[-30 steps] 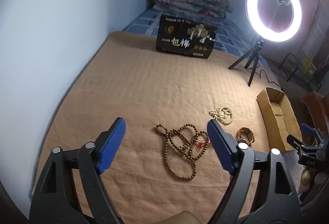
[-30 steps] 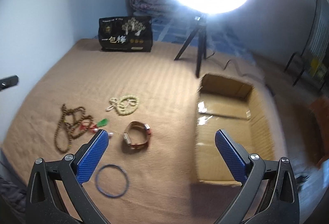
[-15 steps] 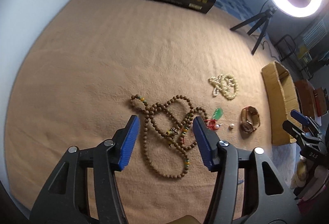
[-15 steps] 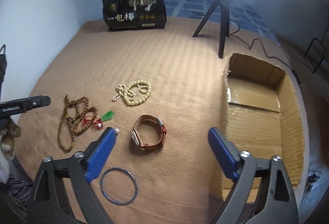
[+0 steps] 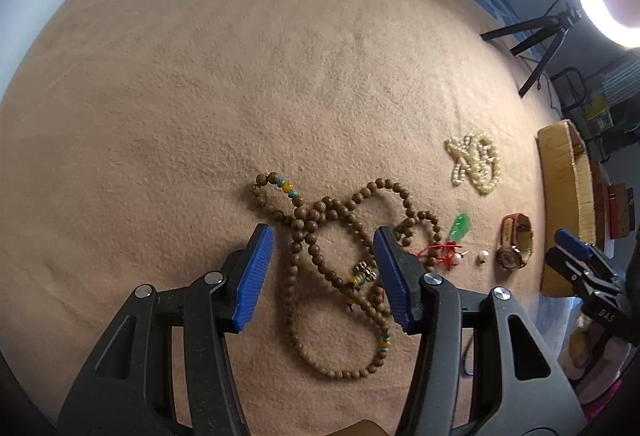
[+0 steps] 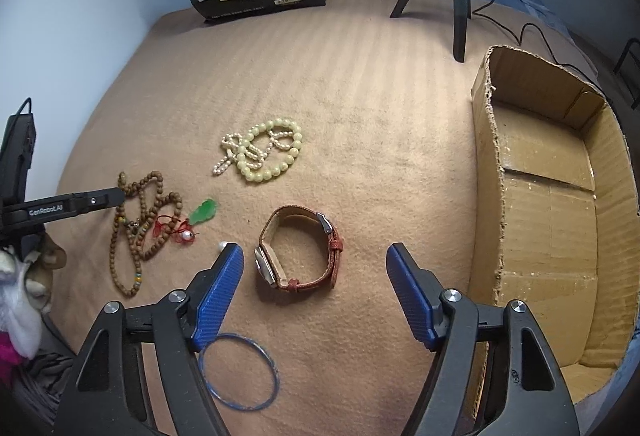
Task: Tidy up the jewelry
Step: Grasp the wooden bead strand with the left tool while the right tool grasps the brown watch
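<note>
Six pieces lie before you on the tan blanket (image 6: 360, 95). Wooden bead necklace (image 5: 320, 260): its loops sit between the parted blue fingers of your left gripper (image 5: 324, 268), jaws wide, gripping nothing. Green pendant on red cord (image 6: 203, 211): touching the necklace's right side. Pale bead strands (image 6: 264, 151): farther back. Brown-strap watch (image 6: 300, 252): between the spread fingers of your right gripper (image 6: 314, 290), also holding nothing. Blue bangle (image 6: 240, 372): under its left finger. Cardboard box (image 6: 552, 195): at the right edge, open-topped.
</note>
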Tool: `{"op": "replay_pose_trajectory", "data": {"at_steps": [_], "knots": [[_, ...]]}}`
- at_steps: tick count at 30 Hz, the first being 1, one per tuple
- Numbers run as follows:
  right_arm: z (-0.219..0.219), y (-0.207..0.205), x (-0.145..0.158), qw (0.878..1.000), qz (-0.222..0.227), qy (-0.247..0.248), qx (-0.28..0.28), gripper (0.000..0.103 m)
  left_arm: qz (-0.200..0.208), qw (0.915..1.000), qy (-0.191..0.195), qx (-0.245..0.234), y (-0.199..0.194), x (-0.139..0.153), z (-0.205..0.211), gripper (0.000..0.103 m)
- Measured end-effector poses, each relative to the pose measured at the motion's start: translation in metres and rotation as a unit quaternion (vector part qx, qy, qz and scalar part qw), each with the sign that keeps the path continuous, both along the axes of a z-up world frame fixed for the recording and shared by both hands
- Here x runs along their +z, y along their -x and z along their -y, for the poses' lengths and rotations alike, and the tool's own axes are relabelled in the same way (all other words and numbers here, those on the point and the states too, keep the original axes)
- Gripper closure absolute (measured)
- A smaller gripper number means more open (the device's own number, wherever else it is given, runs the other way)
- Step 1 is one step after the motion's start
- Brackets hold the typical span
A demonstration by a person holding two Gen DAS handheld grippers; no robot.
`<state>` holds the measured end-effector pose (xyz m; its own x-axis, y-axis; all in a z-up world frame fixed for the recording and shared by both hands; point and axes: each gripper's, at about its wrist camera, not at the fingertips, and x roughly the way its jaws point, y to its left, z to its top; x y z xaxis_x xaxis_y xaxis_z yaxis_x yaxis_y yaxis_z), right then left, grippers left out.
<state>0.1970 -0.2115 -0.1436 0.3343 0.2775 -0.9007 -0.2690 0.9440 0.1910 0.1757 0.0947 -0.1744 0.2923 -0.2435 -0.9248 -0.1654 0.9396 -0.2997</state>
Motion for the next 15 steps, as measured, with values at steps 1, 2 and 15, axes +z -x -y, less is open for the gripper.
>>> {"op": "replay_pose_trajectory", "data": {"at_steps": [1, 2, 15], "knots": [[0.0, -0.001, -0.001, 1.0, -0.002, 0.0, 0.0, 0.033, -0.002, 1.0, -0.003, -0.003, -0.001, -0.002, 0.001, 0.049], [-0.001, -0.003, -0.001, 1.0, -0.004, 0.001, 0.0, 0.034, -0.005, 1.0, -0.006, -0.006, -0.003, -0.005, 0.002, 0.05], [-0.014, -0.02, -0.017, 0.999, -0.011, 0.051, -0.015, 0.052, -0.009, 0.9997, -0.023, 0.001, -0.008, -0.017, -0.005, 0.09]]}}
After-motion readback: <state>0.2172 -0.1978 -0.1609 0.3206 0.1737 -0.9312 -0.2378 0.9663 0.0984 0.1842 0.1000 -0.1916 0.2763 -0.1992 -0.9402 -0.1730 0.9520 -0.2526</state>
